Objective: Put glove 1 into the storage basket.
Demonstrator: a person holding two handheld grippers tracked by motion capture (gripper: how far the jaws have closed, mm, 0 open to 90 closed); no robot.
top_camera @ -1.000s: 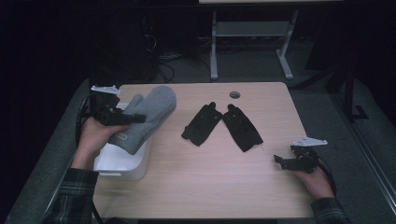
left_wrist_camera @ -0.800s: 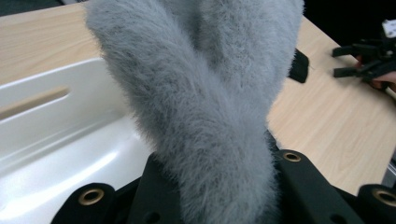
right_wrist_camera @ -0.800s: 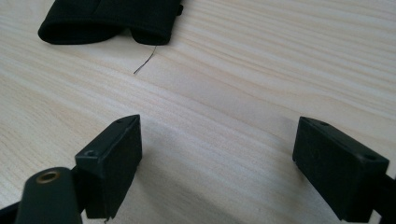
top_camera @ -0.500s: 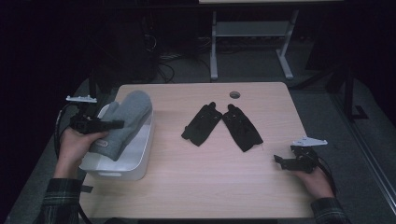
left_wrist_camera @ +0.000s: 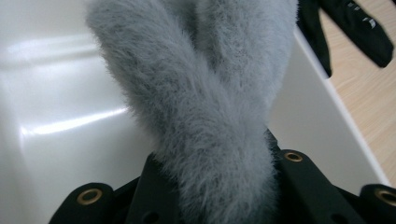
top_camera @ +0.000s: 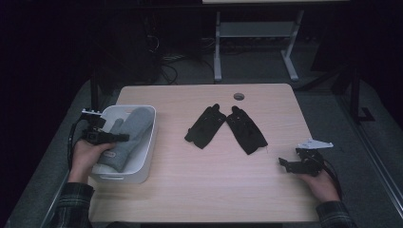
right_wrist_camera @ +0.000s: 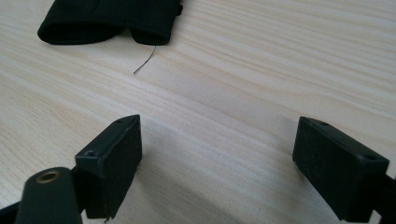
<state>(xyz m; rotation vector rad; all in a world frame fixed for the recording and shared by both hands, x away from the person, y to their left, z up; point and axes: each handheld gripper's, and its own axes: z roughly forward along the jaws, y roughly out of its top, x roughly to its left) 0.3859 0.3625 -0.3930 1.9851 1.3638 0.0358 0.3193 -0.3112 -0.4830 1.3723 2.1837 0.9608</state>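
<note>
Below, we see the left tongs [top_camera: 122, 137] clenched on a pair of grey fleece mittens [top_camera: 127, 137], which lie lengthwise inside the white bin [top_camera: 148, 142] at the left edge of the bench [top_camera: 266, 190]. In the left gripper view the fuzzy fabric [left_wrist_camera: 210, 116] rises straight from between the two black jaws, with the bin's glossy wall [left_wrist_camera: 60, 121] on either side; we judge that the grip is kept low, near the cuff end, so the mittens can be laid down flat inside the bin and not draped over its rim. Release is not yet made. The right tongs [top_camera: 287, 164] rest released on the bench near its right front corner, well apart from the bin; in the right gripper view [right_wrist_camera: 217, 158] the jaws stand wide with bare wood between them. A pair of black gloves [top_camera: 227, 127] lies at mid-bench, cuffs toward the person and fingers spread, near those idle tongs. A loose thread [right_wrist_camera: 144, 60] lies just beside one cuff.
</note>
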